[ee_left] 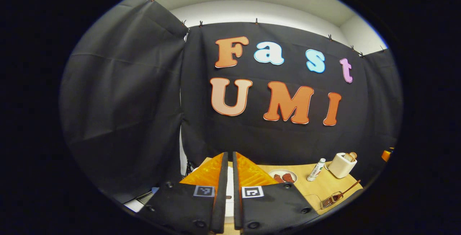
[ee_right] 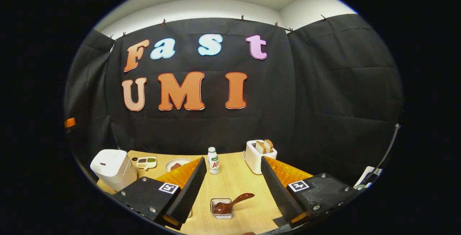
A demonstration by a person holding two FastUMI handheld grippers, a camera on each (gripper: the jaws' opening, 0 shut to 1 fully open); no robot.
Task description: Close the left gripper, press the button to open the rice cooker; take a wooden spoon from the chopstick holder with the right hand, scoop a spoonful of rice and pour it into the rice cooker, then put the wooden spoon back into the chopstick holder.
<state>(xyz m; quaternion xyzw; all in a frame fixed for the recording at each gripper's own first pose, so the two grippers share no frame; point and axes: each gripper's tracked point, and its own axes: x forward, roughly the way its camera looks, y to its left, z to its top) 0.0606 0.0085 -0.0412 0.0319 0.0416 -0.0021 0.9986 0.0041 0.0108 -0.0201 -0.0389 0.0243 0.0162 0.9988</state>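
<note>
A: Start with the biggest piece. Where does the rice cooker [ee_right: 113, 169] sit, and how would it handle?

B: In the right gripper view it stands at about eight o'clock, near the left edge of the desk [ee_right: 234, 184]. It looks like a rigid, smooth-shelled box, probably heavy enough to stay put under a firm press on its lid button. The lid is down.

A: And the left hand-held gripper [ee_left: 229, 163]?

B: Its fingers are clenched to a thin slit with nothing between them, which suits pressing. Something white shows through the slit at six o'clock, likely the cooker, though that cannot be confirmed.

A: The right hand-held gripper [ee_right: 233, 170]?

B: Released, fingers spread wide and empty, above the desk's near edge.

A: Next, the chopstick holder [ee_right: 222, 208].

B: A small clear container at six o'clock, between the spread fingers. It looks light and could tip or slide if nudged.

A: The wooden spoon [ee_right: 230, 203]?

B: It lies bowl-down in the holder, handle slanting out toward two o'clock. Stiff, light, likely smooth; the exposed handle is the place to grip.

A: Room to move?

B: Open desk surrounds the holder. The bottle [ee_right: 214, 160] and toaster [ee_right: 258, 155] stand well behind, toward twelve.
</note>
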